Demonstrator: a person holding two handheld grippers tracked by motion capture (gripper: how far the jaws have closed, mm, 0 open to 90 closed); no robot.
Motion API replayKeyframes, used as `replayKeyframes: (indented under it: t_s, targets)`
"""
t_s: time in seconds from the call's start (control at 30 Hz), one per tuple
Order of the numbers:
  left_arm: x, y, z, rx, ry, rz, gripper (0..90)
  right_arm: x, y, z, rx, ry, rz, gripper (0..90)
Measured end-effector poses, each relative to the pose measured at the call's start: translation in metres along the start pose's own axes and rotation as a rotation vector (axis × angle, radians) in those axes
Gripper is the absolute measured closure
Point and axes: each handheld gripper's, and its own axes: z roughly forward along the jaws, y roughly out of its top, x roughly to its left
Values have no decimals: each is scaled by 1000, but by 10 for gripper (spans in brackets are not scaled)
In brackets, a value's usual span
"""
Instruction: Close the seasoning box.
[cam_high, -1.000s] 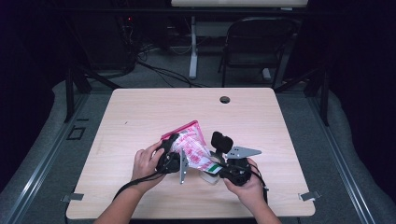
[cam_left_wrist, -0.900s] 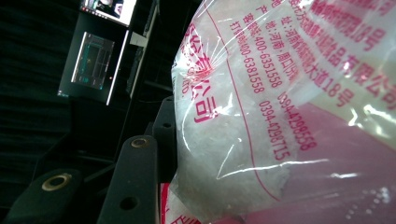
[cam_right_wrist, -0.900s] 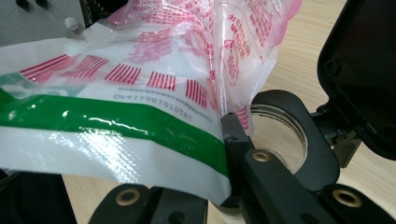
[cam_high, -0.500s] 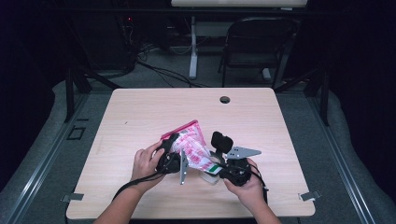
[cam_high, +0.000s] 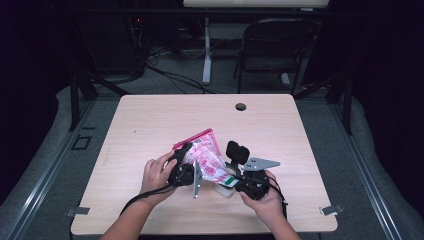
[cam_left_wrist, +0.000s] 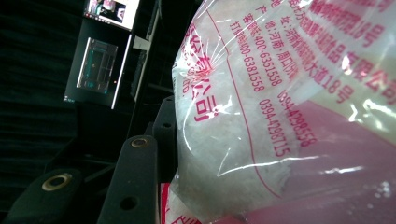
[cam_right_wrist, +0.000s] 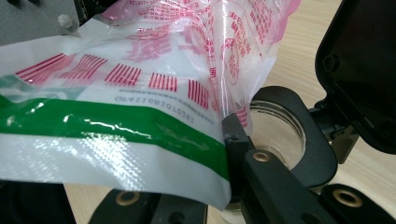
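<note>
A folding chair and floor cables sit beyond the table.

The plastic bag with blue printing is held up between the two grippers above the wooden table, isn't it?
Not quite: the printing on the plastic bag is red and pink, with a green stripe at one edge, not blue, as both gripper views show. The rest holds: the left gripper and right gripper hold it above the wooden table.

The bag hides the left gripper's far jaw and overruns the frame edges.

Dark room; wooden table, folding chair, grey floor
</note>
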Motion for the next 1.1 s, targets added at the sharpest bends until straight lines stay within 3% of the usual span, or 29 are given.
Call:
replayKeyframes:
  t_s: [1.1]
  targets:
    - [2, 5, -5, -6, 33, 40, 621, 2, -1, -1, 0, -11, -3, 886]
